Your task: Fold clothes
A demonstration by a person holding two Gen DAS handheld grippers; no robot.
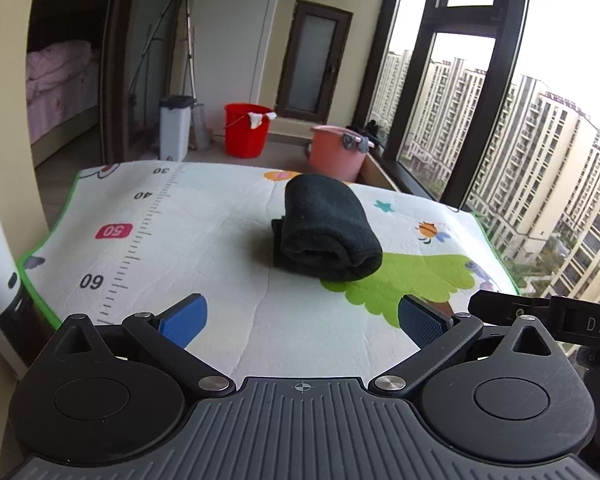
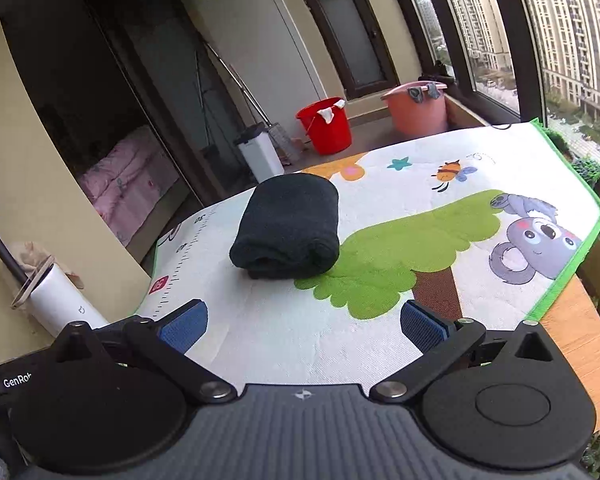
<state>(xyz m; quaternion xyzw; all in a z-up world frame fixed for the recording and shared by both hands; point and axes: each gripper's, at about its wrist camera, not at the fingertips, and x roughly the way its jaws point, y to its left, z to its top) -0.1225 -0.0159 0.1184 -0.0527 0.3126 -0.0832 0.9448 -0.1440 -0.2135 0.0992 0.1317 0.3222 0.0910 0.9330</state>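
A dark garment (image 1: 326, 230) lies folded into a thick bundle on the printed play mat (image 1: 204, 248), near the mat's middle. The same bundle (image 2: 290, 226) shows in the right wrist view on the mat (image 2: 300, 332), just left of the green tree print. My left gripper (image 1: 302, 322) hovers in front of the bundle, open, its blue pads (image 1: 184, 320) wide apart and empty. My right gripper (image 2: 304, 326) is also open and empty, short of the bundle. Part of the right gripper's black body (image 1: 548, 316) juts in at the left view's right edge.
The mat covers a wooden table (image 2: 580, 340) beside large windows. Beyond the far edge stand a red bucket (image 1: 246, 130), a pink tub (image 1: 336, 152) and a white bin (image 1: 176, 128). A white cylinder (image 2: 66, 306) stands at the table's left side.
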